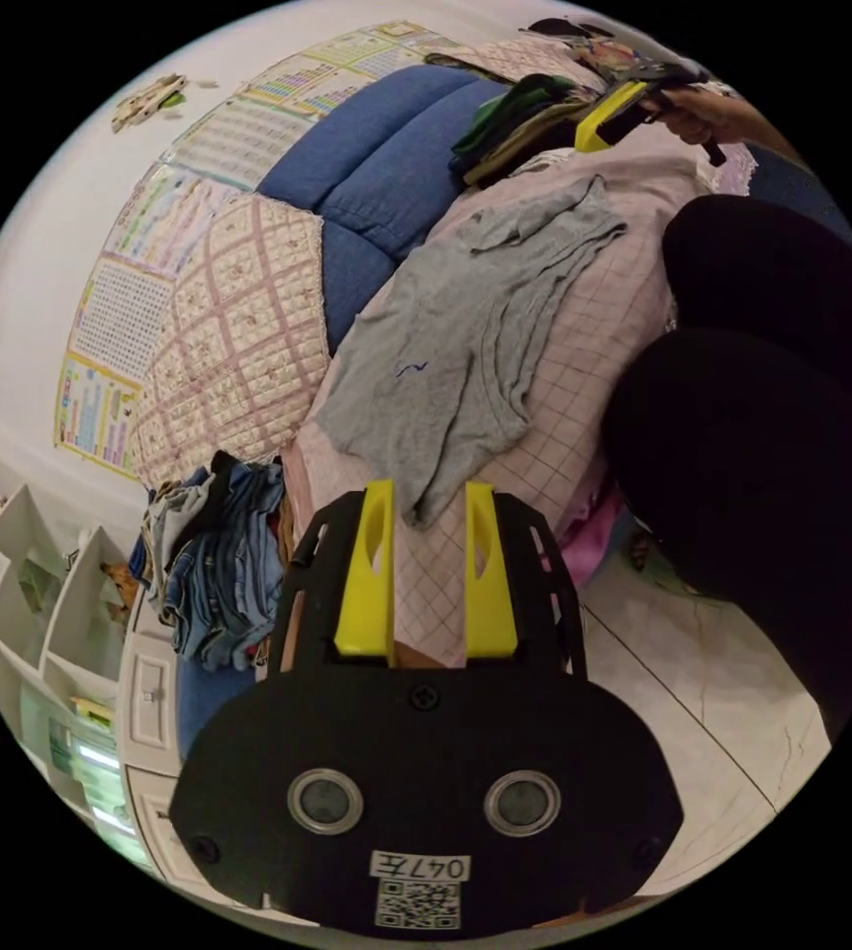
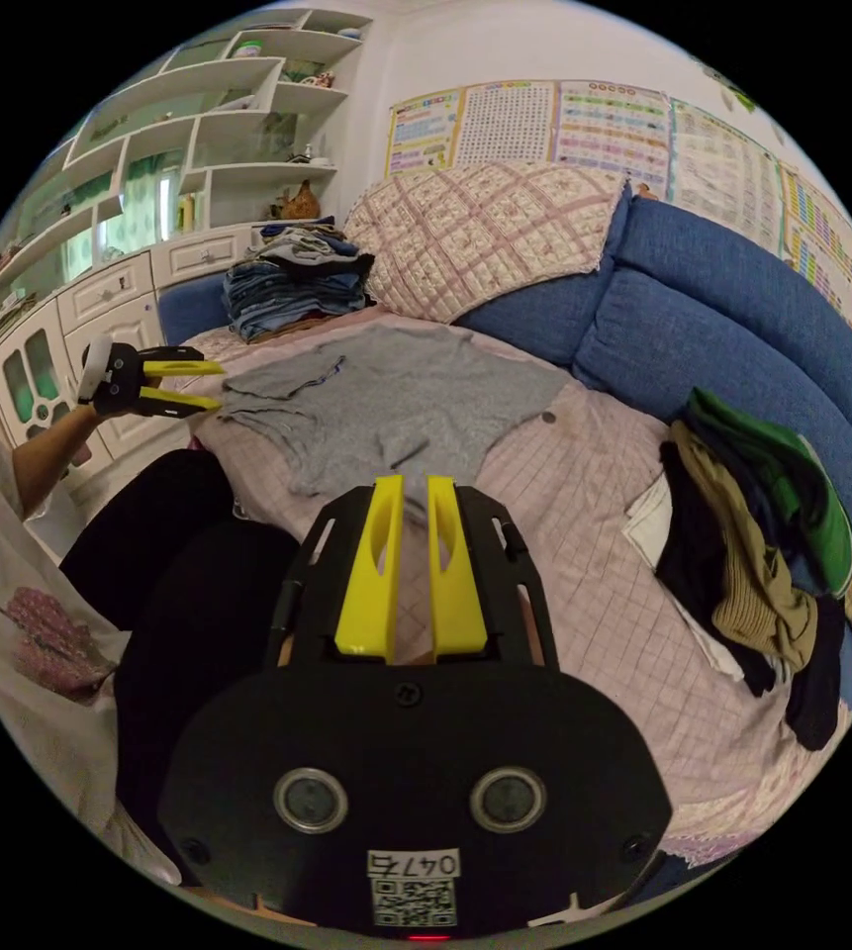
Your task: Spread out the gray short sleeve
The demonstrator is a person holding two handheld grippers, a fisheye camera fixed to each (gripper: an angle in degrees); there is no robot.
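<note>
Dark clothes heap (image 2: 752, 534) beside gray shirt (image 2: 396, 396); jeans stack (image 2: 292, 282) behind.

Home living room, lived-in: blue sofa (image 2: 742, 297) under pink checked cover (image 2: 594, 554), quilted cushion (image 2: 485, 233), learning charts (image 2: 584, 124) taped on wall, white shelves (image 2: 198, 129) and drawers, folded jeans stack (image 2: 292, 282), tiled floor (image 1: 703, 693).

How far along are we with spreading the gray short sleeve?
Partly done. The gray short-sleeve shirt lies on the pink checked bed cover, its body mostly flat. Nothing is in hand: the left gripper and right gripper are open, gripping nothing. Left to do: smooth the bunched, wrinkled sleeve end beside the left gripper.
</note>
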